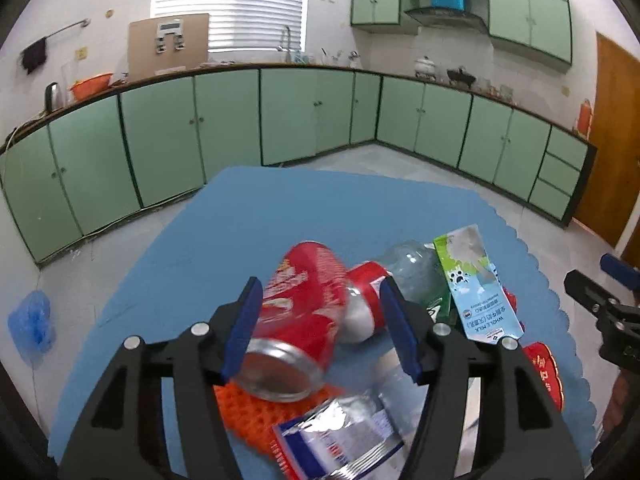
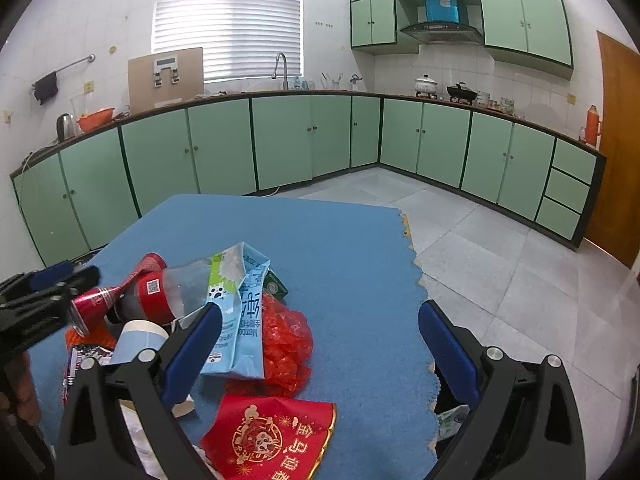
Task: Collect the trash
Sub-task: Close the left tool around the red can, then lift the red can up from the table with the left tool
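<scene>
A pile of trash lies on a blue mat (image 1: 248,216). In the left wrist view my left gripper (image 1: 322,326) is open, its jaws around a red can (image 1: 298,320) lifted and tilted; only the left finger seems to touch it. Behind lie a clear bottle with a red label (image 1: 372,300), a blue-green milk carton (image 1: 472,284) and a silver wrapper (image 1: 344,440). In the right wrist view my right gripper (image 2: 320,350) is open and empty above a red paper envelope (image 2: 272,436), next to a red plastic bag (image 2: 286,344) and the milk carton (image 2: 240,316). The can (image 2: 96,304) shows at left.
Orange mesh (image 1: 256,412) lies under the can. A paper cup (image 2: 138,340) is in the pile. A dark bin with a carton inside (image 2: 452,420) sits past the mat's right edge. Green kitchen cabinets (image 2: 280,140) ring the tiled floor (image 2: 500,272). A blue bag (image 1: 32,320) lies on the floor.
</scene>
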{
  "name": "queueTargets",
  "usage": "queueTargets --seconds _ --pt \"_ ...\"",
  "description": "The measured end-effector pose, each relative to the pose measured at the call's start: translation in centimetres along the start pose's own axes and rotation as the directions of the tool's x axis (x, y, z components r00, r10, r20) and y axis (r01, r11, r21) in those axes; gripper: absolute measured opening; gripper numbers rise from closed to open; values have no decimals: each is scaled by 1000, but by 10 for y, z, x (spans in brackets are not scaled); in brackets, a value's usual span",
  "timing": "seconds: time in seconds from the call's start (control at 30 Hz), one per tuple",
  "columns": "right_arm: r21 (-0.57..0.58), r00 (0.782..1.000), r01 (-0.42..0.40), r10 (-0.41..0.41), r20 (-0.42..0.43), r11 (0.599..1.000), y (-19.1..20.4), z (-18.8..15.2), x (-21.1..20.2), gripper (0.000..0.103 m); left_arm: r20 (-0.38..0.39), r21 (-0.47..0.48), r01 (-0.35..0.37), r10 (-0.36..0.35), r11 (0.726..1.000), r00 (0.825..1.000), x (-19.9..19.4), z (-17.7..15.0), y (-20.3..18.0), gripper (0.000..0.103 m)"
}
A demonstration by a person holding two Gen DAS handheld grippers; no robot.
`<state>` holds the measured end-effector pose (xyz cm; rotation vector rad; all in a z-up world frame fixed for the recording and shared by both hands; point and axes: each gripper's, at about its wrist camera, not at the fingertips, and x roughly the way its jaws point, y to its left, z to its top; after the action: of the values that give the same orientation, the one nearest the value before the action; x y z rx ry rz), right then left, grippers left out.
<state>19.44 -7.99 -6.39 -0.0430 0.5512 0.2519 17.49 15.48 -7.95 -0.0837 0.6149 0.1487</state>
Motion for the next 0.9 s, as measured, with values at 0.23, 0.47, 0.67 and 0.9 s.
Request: queueTargets --seconds 0.23,0.47,0.67,0.9 --pt "17 1000 2 -2 -12 1000 -5 -2 5 96 -71 16 -119 119 993 990 34 -9 -3 64" --pt "24 1000 -7 8 -25 1000 -3 -4 11 96 -85 -39 -145 141 989 986 38 -13 16 60" --pt "19 999 -11 12 -35 1000 1 -4 15 96 -78 -89 -107 100 990 992 30 -14 35 40" --pt "16 999 -13 13 -39 1000 4 -4 15 96 -84 -155 -74 61 985 995 17 -21 56 38"
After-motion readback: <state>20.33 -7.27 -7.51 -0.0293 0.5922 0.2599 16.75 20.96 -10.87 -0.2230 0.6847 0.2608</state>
